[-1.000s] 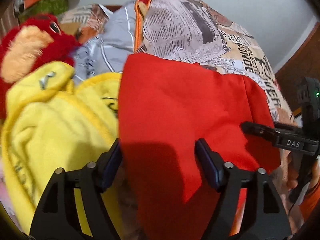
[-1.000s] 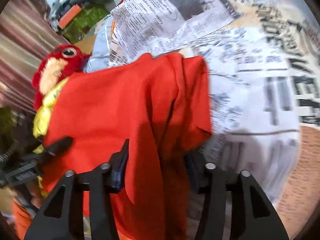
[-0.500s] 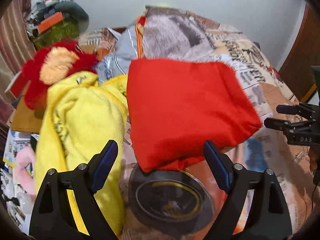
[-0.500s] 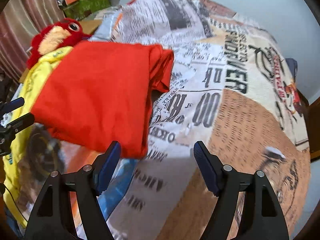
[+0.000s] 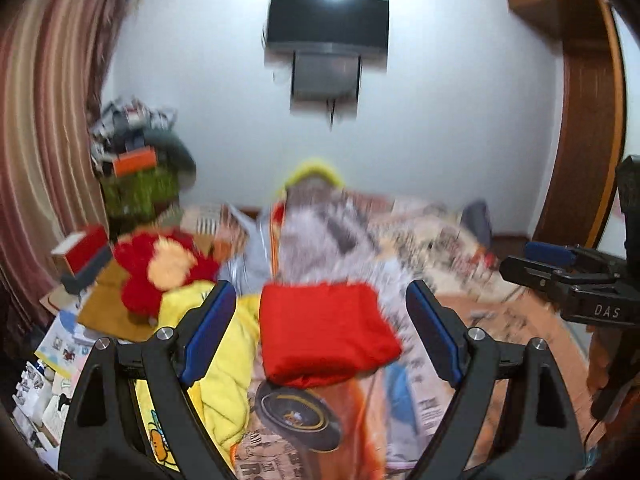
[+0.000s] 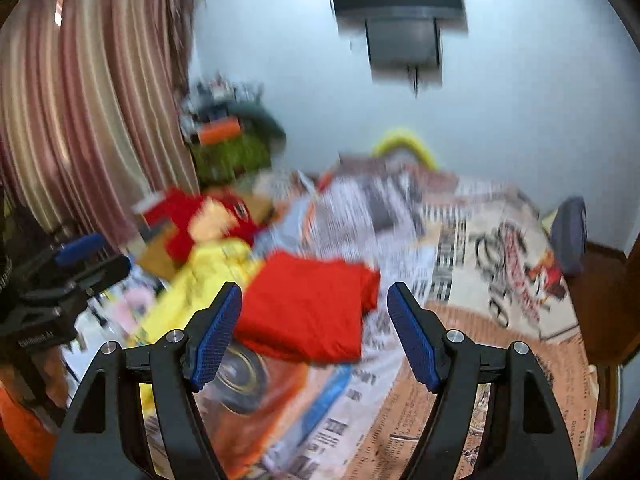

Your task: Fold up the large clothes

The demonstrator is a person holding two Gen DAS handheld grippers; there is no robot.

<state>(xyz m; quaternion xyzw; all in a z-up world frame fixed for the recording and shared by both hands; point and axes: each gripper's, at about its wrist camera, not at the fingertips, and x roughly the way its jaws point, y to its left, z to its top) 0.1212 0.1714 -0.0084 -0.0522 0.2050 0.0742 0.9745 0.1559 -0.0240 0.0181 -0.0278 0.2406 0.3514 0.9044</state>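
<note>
A folded red garment [image 5: 326, 330] lies flat on the newspaper-print bedspread [image 5: 440, 264], next to a yellow garment [image 5: 224, 364]. It also shows in the right wrist view [image 6: 308, 306]. My left gripper [image 5: 320, 332] is open and empty, held back from and above the red garment. My right gripper [image 6: 314, 334] is open and empty, also held back from it. The right gripper shows at the right edge of the left wrist view [image 5: 560, 276]. The left gripper shows at the left of the right wrist view [image 6: 76, 264].
A red plush toy [image 5: 164, 268] lies behind the yellow garment [image 6: 212, 276]. Boxes and clutter [image 5: 132, 168] stand by the curtain [image 5: 44, 140] at the left. A wall-mounted screen [image 5: 326, 28] hangs above the bed. A wooden door frame [image 5: 588, 120] is at the right.
Both grippers opened, let go of the red garment and pulled back and up from the bed. The garment now lies folded and far smaller in both views.
</note>
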